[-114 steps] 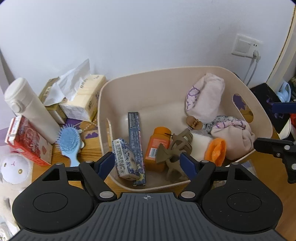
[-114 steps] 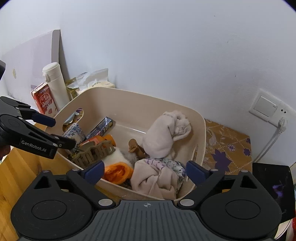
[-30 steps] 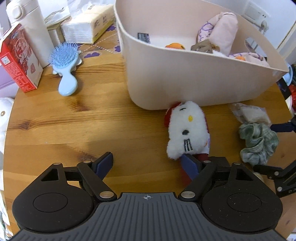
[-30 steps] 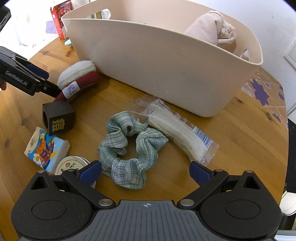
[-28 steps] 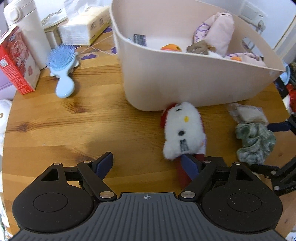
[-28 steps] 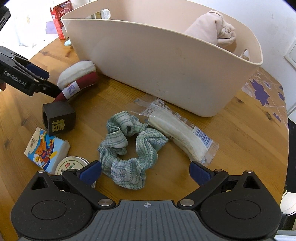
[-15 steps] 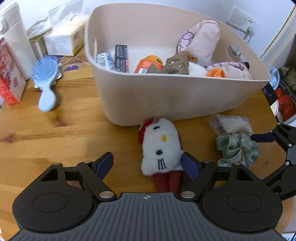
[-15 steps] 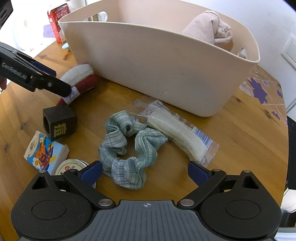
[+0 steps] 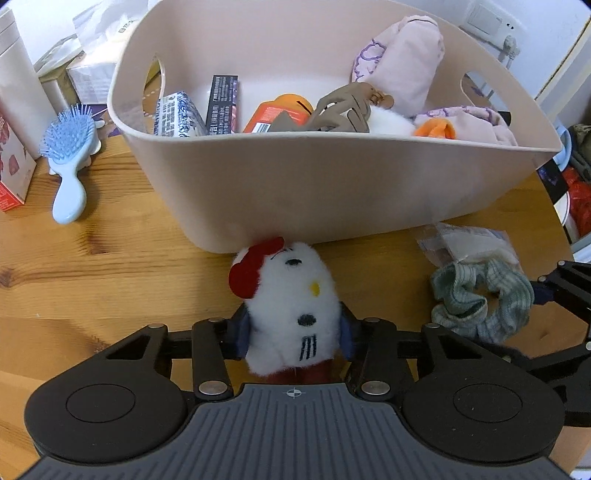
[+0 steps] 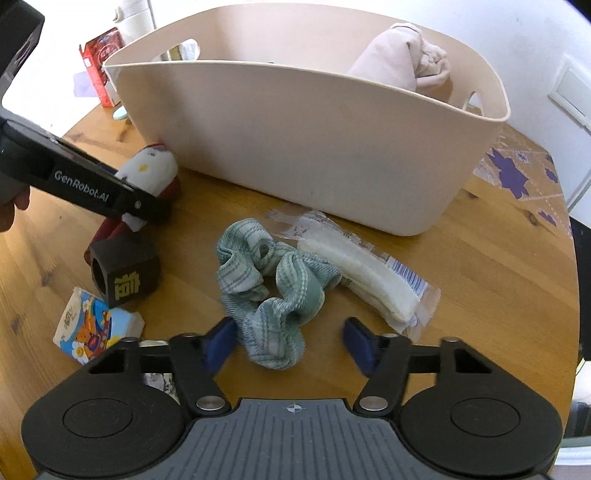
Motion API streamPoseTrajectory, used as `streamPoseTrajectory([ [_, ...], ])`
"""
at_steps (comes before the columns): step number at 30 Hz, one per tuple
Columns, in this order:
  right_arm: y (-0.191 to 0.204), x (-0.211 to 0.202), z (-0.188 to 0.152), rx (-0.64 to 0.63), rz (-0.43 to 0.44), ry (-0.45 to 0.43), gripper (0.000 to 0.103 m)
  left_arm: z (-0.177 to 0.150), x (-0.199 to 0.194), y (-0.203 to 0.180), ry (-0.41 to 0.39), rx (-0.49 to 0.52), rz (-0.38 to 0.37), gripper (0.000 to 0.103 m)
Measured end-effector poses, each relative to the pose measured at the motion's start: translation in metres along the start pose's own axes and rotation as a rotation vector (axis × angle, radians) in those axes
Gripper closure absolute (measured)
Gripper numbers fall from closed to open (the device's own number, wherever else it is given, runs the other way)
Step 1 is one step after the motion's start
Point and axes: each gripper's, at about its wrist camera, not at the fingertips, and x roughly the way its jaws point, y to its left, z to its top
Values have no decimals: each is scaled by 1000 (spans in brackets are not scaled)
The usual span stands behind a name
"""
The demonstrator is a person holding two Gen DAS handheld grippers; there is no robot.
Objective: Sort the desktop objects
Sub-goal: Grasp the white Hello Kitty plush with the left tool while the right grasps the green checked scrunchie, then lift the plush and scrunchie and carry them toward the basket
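Left gripper point(image 9: 293, 334) closing, pads squeezing plush toy point(image 9: 291, 314) beside bin point(image 9: 332, 177). Right gripper point(image 10: 291, 345) closing astride green scrunchie point(image 10: 271, 291), right pad not yet touching. Both apparently bin-bound.

Wall socket point(image 9: 493, 16), white wall point(image 10: 480, 22)

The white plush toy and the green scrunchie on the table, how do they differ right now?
The white plush toy is a fluffy stuffed figure with a red bow, while the green scrunchie is a flat, crumpled ring of striped cloth. The toy lies against the beige basket; the scrunchie lies apart from it. The closing left gripper presses the toy on both sides; the closing right gripper touches the scrunchie on one side only. Both lie on the wooden table.
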Motion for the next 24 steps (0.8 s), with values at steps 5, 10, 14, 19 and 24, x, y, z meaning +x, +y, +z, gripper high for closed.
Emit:
streamPoseTrajectory([
  [5, -2, -4, 0, 13, 6, -11, 88, -5, -3, 3, 4, -16, 5, 60],
  [10, -1, -8, -3, 45, 8, -26, 90, -12, -10, 5, 12, -19, 18, 61],
  [14, 1, -17, -11, 65, 15, -46, 90, -16, -26, 1, -5, 0, 19, 61],
  [19, -8, -43, -20, 75, 25, -86, 90, -18, -48, 1, -36, 17, 11, 61],
  [24, -10, -57, -17, 92, 9, -120, 90, -17, -68, -3, -70, 23, 3, 61],
])
